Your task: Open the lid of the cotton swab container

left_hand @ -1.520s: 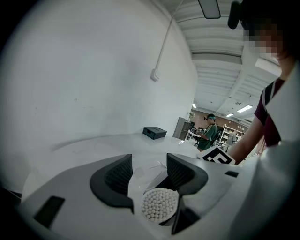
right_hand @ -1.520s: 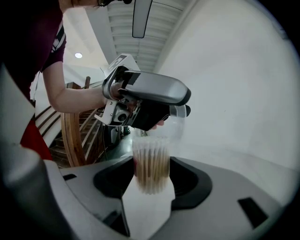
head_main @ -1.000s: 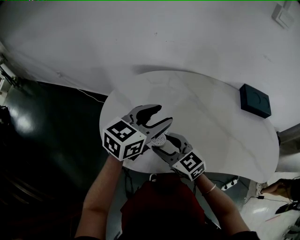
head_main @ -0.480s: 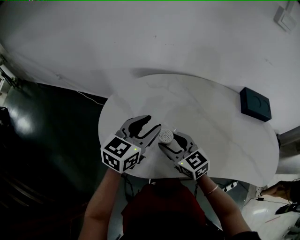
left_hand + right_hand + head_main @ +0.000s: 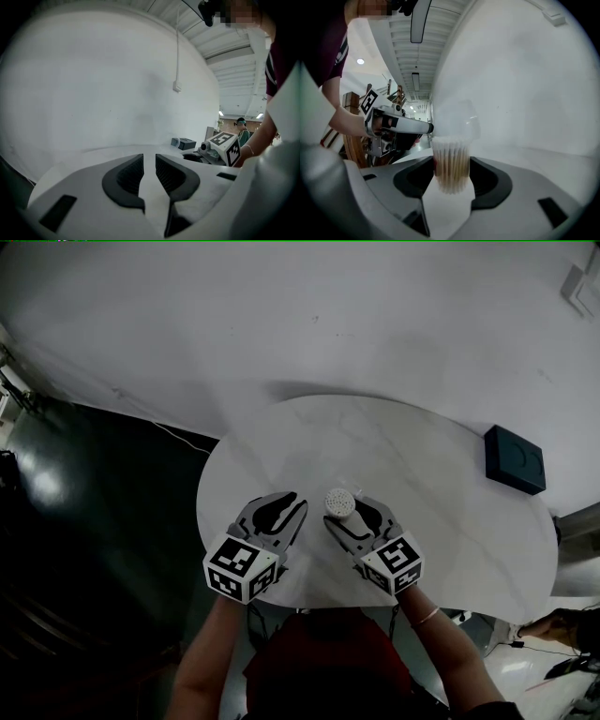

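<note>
The cotton swab container (image 5: 339,503) is a clear round tub packed with upright swabs (image 5: 451,161) under a clear domed lid (image 5: 458,123). My right gripper (image 5: 343,515) is shut on its sides and holds it upright just above the white table (image 5: 422,465). My left gripper (image 5: 287,508) sits to its left, apart from it. Its jaws have just been closing and now stand a narrow gap apart, with nothing between the left gripper's (image 5: 149,159) pads. The left gripper (image 5: 396,124) also shows beside the tub in the right gripper view.
A dark flat box (image 5: 515,459) lies at the table's far right edge. The table's near edge runs just under both grippers. Dark floor lies to the left. A person (image 5: 241,127) stands far off in the background.
My left gripper has come off the container, dropped toward the table's near left, and its jaws have narrowed. My right gripper has carried the container to the right and farther onto the table.
</note>
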### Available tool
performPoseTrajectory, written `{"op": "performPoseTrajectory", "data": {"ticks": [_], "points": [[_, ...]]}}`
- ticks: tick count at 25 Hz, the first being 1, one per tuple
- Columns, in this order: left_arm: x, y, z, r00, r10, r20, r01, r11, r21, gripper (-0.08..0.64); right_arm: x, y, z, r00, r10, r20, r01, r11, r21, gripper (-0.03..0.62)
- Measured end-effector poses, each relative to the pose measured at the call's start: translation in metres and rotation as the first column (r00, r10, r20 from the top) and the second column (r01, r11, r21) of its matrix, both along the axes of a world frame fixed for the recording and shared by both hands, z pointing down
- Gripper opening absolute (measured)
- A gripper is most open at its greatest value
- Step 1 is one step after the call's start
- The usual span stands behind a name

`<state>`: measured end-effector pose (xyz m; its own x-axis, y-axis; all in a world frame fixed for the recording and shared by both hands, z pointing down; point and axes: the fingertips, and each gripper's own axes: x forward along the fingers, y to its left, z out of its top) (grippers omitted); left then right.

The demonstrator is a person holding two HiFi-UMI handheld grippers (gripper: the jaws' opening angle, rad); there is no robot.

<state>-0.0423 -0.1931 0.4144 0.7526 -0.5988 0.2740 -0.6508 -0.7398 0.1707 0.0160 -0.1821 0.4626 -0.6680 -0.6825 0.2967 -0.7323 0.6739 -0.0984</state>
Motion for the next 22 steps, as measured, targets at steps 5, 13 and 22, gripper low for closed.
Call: {"op": "performPoseTrajectory", "data": {"ticks": [5,13,22], "points": [[-0.004,-0.003,0.011,1.0,-0.022,-0.008,0.022,0.999,-0.029,0.081,0.005,-0.016,0.003,1.0,0.012,-0.012,-0.013,1.0,-0.008,0.25],[-0.006,-0.005,0.029,0.999,-0.054,0.004,0.054,0.996,-0.071,0.067,0.01,-0.037,0.009,1.0,0.02,-0.012,-0.02,1.0,-0.012,0.25],[-0.005,-0.01,0.042,0.997,-0.079,0.001,0.079,0.991,-0.104,0.06,0.014,-0.055,0.021,1.0,0.021,-0.011,-0.021,1.0,-0.007,0.25]]}}
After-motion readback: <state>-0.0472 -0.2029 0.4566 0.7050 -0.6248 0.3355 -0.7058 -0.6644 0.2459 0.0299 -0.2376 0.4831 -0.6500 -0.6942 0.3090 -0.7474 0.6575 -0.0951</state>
